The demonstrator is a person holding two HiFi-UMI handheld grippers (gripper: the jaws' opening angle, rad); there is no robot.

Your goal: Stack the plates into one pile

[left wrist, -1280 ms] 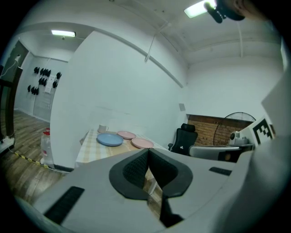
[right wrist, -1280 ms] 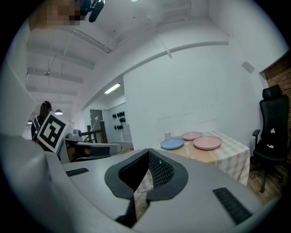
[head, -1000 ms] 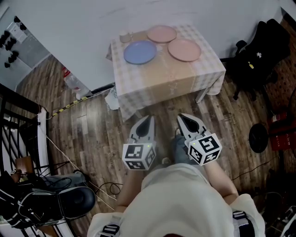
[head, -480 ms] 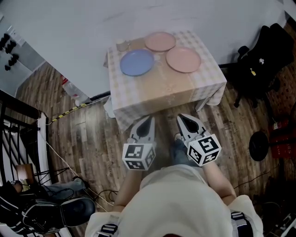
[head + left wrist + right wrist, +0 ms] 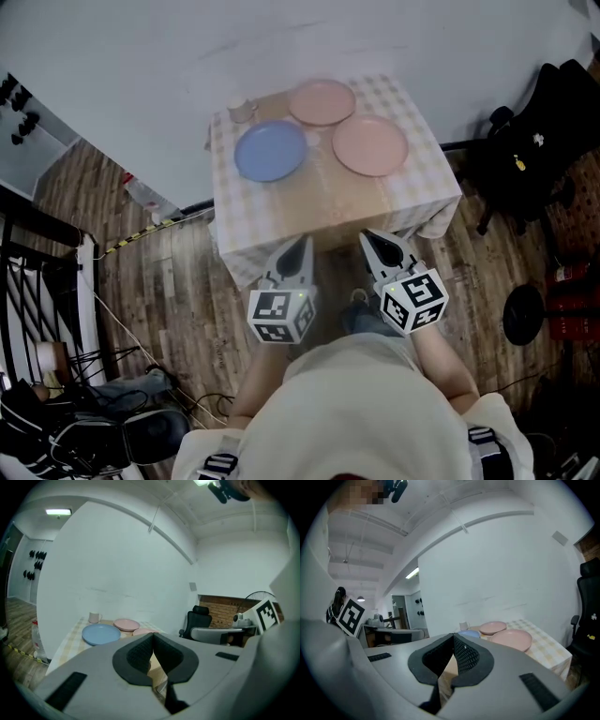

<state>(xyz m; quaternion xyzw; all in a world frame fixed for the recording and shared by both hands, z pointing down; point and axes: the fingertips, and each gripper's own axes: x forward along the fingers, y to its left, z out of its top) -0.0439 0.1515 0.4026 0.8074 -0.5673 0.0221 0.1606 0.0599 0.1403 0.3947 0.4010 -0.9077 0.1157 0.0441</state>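
A small table point(image 5: 309, 202) with a checked cloth stands against the white wall. On it lie a blue plate point(image 5: 270, 150) at the left, a pink plate point(image 5: 322, 101) at the back and a second pink plate point(image 5: 370, 144) at the right, all apart from one another. My left gripper point(image 5: 305, 243) and right gripper point(image 5: 367, 239) are side by side at the table's near edge, both shut and empty. The left gripper view shows the blue plate point(image 5: 101, 634) and the back pink plate point(image 5: 126, 625) ahead. The right gripper view shows both pink plates point(image 5: 511, 640).
A small cup point(image 5: 242, 110) stands at the table's back left corner. A black office chair point(image 5: 534, 141) is to the right, a plastic bottle point(image 5: 145, 192) and cables lie on the wood floor at the left, and a dark stool point(image 5: 523, 314) stands at the right.
Both grippers and the person have moved forward toward the table, which now lies closer. The jaws stay shut.
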